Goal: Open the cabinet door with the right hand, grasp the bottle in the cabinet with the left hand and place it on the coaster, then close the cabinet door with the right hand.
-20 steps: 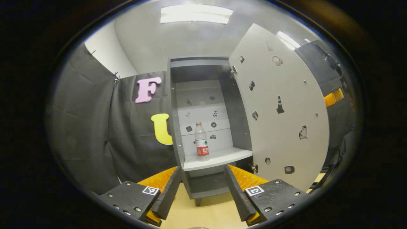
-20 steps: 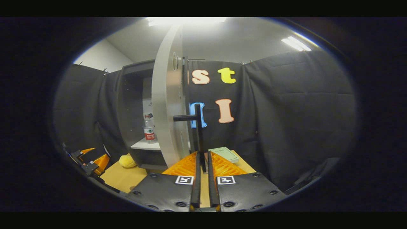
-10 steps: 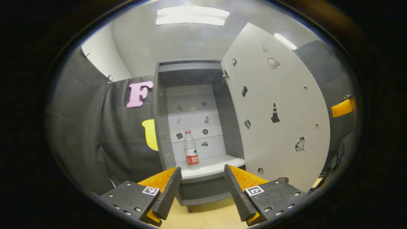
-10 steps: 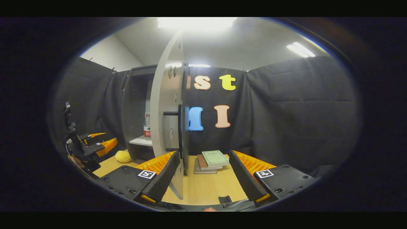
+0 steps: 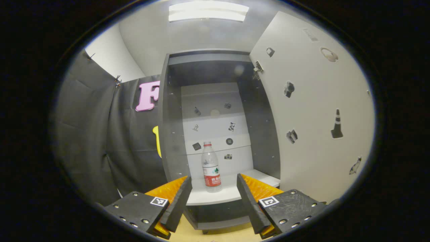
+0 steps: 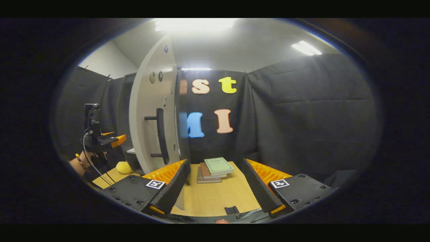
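Observation:
In the left gripper view a clear plastic bottle with a red cap and red label stands upright on the white shelf of the open grey cabinet. My left gripper is open, its fingers framing the bottle from a short way in front of the shelf. The white cabinet door stands swung open on the right. In the right gripper view my right gripper is open and holds nothing, off to the right of the door and its black handle. Farther left there, a hand holds the left gripper.
A stack of books lies on the wooden table against the black cloth wall. A yellow soft thing sits on the table beside the cabinet's foot. The door's outer edge stands near my right gripper's left finger.
My right gripper opened and let go of the door handle, then drew back to the right. The left gripper moved closer to the cabinet, so the bottle now sits between its fingertips in its view.

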The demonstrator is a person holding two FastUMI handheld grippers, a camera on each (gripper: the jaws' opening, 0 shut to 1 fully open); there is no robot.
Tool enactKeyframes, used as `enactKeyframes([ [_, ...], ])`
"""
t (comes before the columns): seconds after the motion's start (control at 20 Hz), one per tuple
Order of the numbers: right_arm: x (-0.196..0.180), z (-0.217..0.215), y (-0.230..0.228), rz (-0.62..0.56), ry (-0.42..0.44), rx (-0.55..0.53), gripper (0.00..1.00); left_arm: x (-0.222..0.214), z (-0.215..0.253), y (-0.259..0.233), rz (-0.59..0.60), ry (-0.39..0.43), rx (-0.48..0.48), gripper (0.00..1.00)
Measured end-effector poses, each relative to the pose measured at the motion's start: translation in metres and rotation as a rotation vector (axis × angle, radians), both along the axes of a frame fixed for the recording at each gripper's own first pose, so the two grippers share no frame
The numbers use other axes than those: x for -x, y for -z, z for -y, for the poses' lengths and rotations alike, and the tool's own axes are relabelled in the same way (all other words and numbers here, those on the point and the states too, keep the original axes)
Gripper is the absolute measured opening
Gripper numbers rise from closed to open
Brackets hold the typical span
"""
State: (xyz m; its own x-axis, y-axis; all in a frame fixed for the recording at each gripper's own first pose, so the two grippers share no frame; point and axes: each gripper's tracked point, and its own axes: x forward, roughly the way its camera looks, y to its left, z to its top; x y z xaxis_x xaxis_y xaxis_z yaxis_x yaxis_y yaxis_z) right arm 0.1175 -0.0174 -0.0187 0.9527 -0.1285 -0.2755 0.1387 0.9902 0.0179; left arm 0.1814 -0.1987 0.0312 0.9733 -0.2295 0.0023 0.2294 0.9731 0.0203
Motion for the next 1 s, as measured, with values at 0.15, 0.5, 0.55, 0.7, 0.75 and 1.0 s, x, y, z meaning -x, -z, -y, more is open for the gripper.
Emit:
enactKeyframes([
  [0.15, -0.007, 0.009, -0.001, 0.007, 0.045, 0.004, 0.98, -0.043, 0.012, 0.011, -0.008, -0.012, -0.011, 0.8],
  [0.5, -0.019, 0.023, -0.006, 0.024, 0.144, 0.05, 0.98, -0.12, 0.027, 0.038, -0.018, -0.049, 0.0, 0.8],
  [0.55, -0.021, 0.026, -0.006, 0.019, 0.16, 0.067, 0.98, -0.128, 0.03, 0.043, -0.026, -0.049, 0.008, 0.8],
  [0.7, -0.025, 0.027, -0.006, 0.013, 0.186, 0.092, 0.98, -0.154, 0.03, 0.058, -0.045, -0.073, 0.021, 0.8],
  [0.75, -0.029, 0.029, -0.005, 0.01, 0.191, 0.098, 0.98, -0.159, 0.031, 0.061, -0.05, -0.075, 0.027, 0.8],
  [1.0, -0.033, 0.033, 0.002, -0.013, 0.221, 0.108, 0.98, -0.184, 0.033, 0.076, -0.059, -0.079, 0.017, 0.82],
])
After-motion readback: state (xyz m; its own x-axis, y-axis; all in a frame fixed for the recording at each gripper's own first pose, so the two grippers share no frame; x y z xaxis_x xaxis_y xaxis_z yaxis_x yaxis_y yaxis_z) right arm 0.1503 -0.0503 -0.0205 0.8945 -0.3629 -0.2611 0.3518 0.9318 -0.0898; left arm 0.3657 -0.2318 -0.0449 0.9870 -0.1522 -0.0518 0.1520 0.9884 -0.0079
